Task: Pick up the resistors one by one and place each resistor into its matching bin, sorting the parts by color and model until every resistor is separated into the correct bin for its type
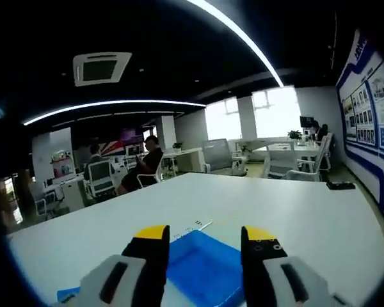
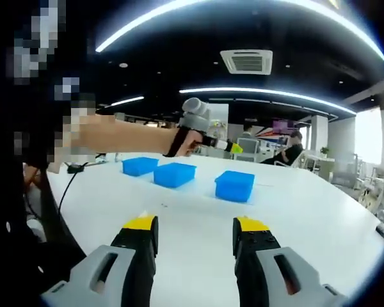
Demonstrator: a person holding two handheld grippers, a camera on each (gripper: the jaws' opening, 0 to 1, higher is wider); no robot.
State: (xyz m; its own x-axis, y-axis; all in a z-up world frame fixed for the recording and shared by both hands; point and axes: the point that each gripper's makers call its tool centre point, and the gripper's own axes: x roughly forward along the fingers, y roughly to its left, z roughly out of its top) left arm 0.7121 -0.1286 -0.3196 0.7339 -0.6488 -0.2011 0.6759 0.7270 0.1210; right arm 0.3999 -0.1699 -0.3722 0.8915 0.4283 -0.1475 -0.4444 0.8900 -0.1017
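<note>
Blue bins on white worktop

Three bright blue bins (image 2: 174,174) (image 2: 139,165) (image 2: 234,185), plain white worktop (image 2: 198,211); black gripper (image 2: 195,233) tipped yellow, grey at base; blue-and-white patterned wall panel (image 1: 371,96); black ceiling (image 1: 147,38), white light strips.

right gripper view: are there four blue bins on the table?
No. Three blue bins stand on the white table: the left bin, the middle bin and the right bin.

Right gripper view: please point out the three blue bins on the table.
Left bin (image 2: 139,166): right gripper view, front wall.
Middle bin (image 2: 174,175): right gripper view, front wall.
Right bin (image 2: 234,187): right gripper view, front wall.
</note>
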